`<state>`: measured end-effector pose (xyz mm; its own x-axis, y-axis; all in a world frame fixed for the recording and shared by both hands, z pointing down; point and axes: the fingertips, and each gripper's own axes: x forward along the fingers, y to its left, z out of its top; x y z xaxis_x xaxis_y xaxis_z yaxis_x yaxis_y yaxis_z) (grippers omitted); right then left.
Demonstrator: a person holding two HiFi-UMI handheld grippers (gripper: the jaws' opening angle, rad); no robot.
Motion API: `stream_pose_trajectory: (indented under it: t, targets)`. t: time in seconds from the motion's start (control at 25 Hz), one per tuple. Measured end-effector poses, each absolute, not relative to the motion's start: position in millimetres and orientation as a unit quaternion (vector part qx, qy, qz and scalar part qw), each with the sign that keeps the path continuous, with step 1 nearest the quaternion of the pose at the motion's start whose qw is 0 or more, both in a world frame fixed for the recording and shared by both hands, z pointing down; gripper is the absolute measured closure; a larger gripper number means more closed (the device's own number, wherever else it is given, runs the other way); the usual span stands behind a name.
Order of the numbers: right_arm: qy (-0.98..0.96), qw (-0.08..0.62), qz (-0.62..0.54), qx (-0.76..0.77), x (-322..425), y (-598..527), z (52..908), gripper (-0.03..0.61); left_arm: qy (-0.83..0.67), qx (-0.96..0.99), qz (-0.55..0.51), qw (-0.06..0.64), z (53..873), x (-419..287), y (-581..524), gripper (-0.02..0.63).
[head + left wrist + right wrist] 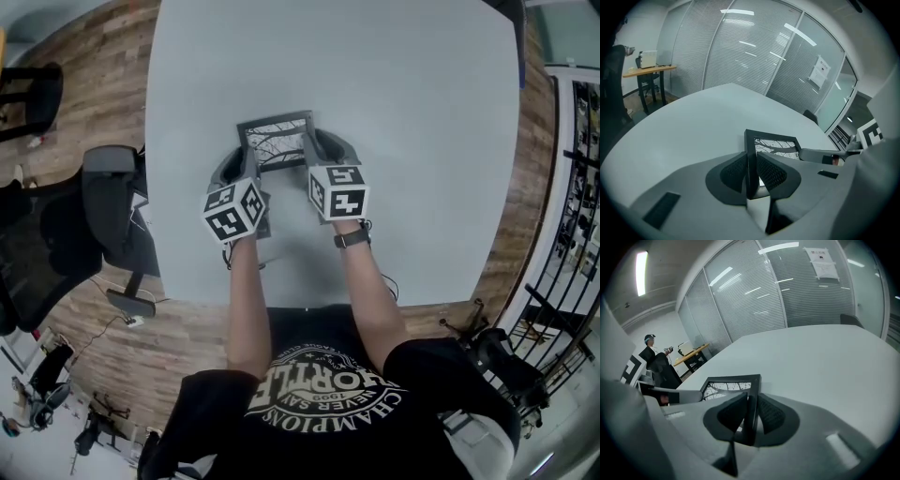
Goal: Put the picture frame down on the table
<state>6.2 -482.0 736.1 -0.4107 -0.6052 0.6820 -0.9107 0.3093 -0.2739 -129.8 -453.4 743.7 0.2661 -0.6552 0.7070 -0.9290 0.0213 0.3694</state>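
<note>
A black picture frame (276, 141) with a branch-pattern print is held over the pale grey table (394, 103), roughly level. My left gripper (246, 167) is shut on the frame's left side bar (751, 164), whose edge stands pinched between the ribbed pads. My right gripper (314, 159) is shut on the right side bar (752, 413) in the same way. From each gripper view the print (776, 146) (726, 387) and the other gripper's jaw show beyond the bar. Whether the frame touches the table cannot be told.
A dark office chair (108, 202) stands left of the table. Wood floor (94, 56) surrounds the table. Glass walls with blinds (740, 47) lie beyond the far edge. A desk (647, 70) and a person (654, 359) are in the background.
</note>
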Motion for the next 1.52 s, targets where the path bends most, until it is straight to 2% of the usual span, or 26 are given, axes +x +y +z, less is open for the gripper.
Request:
stream_pose_trajectory:
  t: [0.52, 0.8, 1.2, 1.52]
  targets:
    - [-0.777, 0.257, 0.322, 0.475, 10.1, -486.1, 743.4, 0.502, -0.579, 0.681, 0.179, 0.41, 749.7, -122.9, -458.7, 0.543]
    - [-0.776, 0.254, 0.312, 0.486, 18.2, -465.2, 725.7, 0.5, -0.566, 0.698, 0.173, 0.403, 721.4, -113.5, -440.4, 0.54]
    - [-0.796, 0.191, 0.263, 0.51, 11.2, -411.2, 623.5, 0.502, -0.567, 0.735, 0.137, 0.346, 628.6, -119.6, -386.9, 0.541]
    - [-0.823, 0.127, 0.193, 0.518, 15.6, -335.7, 519.6, 0.505, -0.569, 0.772, 0.095, 0.267, 528.6, -104.8, -319.9, 0.541]
